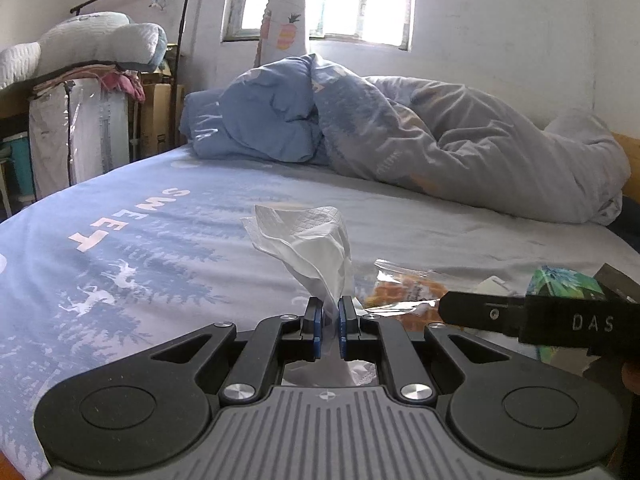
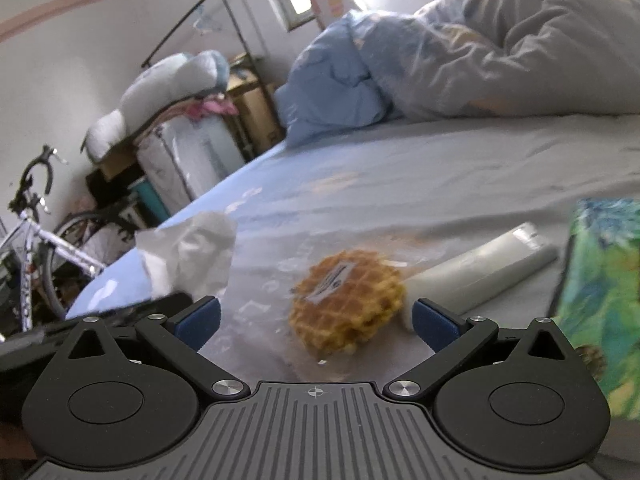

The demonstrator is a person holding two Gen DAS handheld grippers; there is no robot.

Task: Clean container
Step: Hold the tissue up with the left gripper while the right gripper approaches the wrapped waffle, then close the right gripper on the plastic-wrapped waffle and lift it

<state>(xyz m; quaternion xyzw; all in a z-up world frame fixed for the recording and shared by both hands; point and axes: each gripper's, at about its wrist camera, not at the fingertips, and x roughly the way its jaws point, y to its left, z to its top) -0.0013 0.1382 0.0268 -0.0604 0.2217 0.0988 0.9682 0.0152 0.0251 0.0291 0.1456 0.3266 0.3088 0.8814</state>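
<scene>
The left gripper [image 1: 330,322] pinches a crumpled embossed tissue [image 1: 308,246] pointing upward; the right gripper [image 2: 316,322] gapes around a bagged round waffle [image 2: 347,300].

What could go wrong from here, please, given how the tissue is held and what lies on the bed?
1. The left tongs pinch only a narrow twist of the tissue; wiping could tear it or pull it free.
2. The right tongs are open over the bagged waffle; closing hard might crush it.
3. The grey tube lies touching the waffle bag, so grabbing the bag could knock it rolling across the sheet.
</scene>
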